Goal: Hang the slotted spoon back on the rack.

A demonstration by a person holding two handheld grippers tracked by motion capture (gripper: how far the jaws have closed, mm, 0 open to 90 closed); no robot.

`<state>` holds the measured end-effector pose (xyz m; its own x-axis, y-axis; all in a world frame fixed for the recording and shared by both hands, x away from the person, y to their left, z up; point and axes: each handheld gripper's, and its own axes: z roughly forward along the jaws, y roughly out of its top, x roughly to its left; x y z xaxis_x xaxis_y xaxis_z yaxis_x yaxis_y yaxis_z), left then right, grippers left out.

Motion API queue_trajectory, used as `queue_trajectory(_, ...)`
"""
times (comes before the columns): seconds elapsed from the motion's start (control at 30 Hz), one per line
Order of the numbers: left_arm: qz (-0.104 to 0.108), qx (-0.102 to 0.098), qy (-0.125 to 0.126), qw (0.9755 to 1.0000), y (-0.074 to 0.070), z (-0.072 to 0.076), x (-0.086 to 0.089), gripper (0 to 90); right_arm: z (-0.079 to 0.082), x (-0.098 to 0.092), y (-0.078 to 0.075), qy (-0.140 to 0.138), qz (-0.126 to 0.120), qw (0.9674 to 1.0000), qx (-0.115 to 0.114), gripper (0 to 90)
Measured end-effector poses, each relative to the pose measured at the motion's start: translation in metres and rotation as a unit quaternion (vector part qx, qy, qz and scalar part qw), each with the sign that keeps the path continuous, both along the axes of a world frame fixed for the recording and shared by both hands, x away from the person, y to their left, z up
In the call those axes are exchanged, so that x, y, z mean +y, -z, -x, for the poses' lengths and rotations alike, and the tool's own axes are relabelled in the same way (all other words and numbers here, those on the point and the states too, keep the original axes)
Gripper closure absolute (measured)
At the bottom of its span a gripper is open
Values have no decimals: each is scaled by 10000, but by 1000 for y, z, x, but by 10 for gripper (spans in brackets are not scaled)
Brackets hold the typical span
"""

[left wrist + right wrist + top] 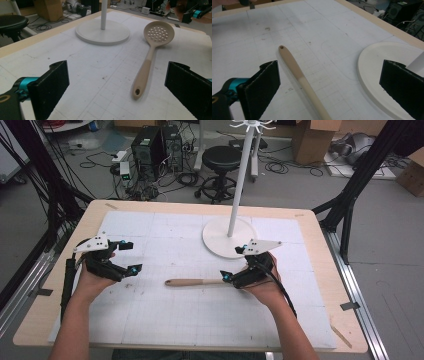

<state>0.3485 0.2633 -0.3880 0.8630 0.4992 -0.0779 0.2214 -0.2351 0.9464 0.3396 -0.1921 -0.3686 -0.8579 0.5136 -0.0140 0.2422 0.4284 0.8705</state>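
A beige slotted spoon [150, 56] lies flat on the white mat, its round perforated head toward the right gripper and its handle [192, 282] pointing left. In the right gripper view the handle [298, 72] runs up between the two jaws, hole end far away. My right gripper [236, 264] stands open over the spoon's head end, touching nothing. My left gripper [131, 256] is open at the left of the mat, well short of the handle tip. A white stand with a round base [220, 237] and tall pole rises at the back.
The white gridded mat [165, 320] covers a wooden table [327, 270]. The stand's base [374, 72] lies close to the right gripper's far jaw. Beyond the table are a black stool [220, 165], computer towers, cables and cardboard boxes on the floor.
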Motion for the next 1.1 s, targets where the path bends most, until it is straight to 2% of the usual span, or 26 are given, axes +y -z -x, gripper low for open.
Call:
queue_trajectory(0.27, 6, -1, -18, 10000, 0, 0, 0, 61, -5, 21, -3, -157, 340, 9993, -6, 41)
queue_trajectory(0.47, 3, -5, -12, 10000, 0, -1, 1, 62, -13, 30, 0, -172, 555, 9982, 152, 66)
queue_trajectory(0.53, 12, -4, -22, 10000, 0, 0, 2, 61, -15, 33, 0, -248, 625, 9976, 168, 141)
queue_trajectory(0.57, 18, 4, -19, 10000, 0, 0, 2, 62, -15, 35, 1, -307, 633, 9973, 225, 147)
queue_trajectory(0.8, 22, 10, -20, 10000, 1, 0, 2, 62, -17, 45, 9, -469, 906, 9943, 318, 167)
queue_trajectory(0.9, -13, 32, -16, 10000, 1, -1, 1, 62, -18, 48, 11, -654, 984, 9921, 426, 283)
queue_trajectory(1.1, -33, 42, -9, 10000, 2, -1, 1, 61, -21, 57, 18, -742, 1187, 9883, 605, 325)
